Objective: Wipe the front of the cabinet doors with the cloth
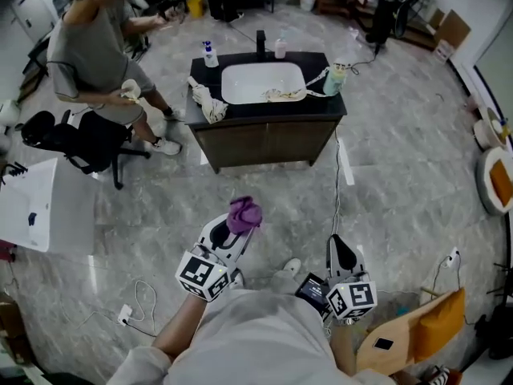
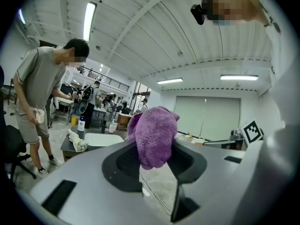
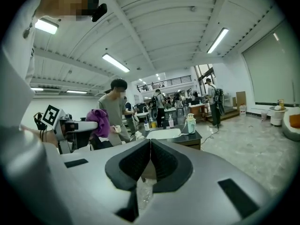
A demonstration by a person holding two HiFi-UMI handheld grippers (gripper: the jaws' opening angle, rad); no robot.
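With my left gripper clamped on the purple cloth and my right gripper closed empty, I stand well back from the cabinet doors, so next I must step closer.

1 person standing | soap bottle beside sink | black chair near person

Grey marbled floor spreads around me. A black office chair stands at my left, an orange-cushioned chair at my right. White ribbed ceiling carries long strip lights.
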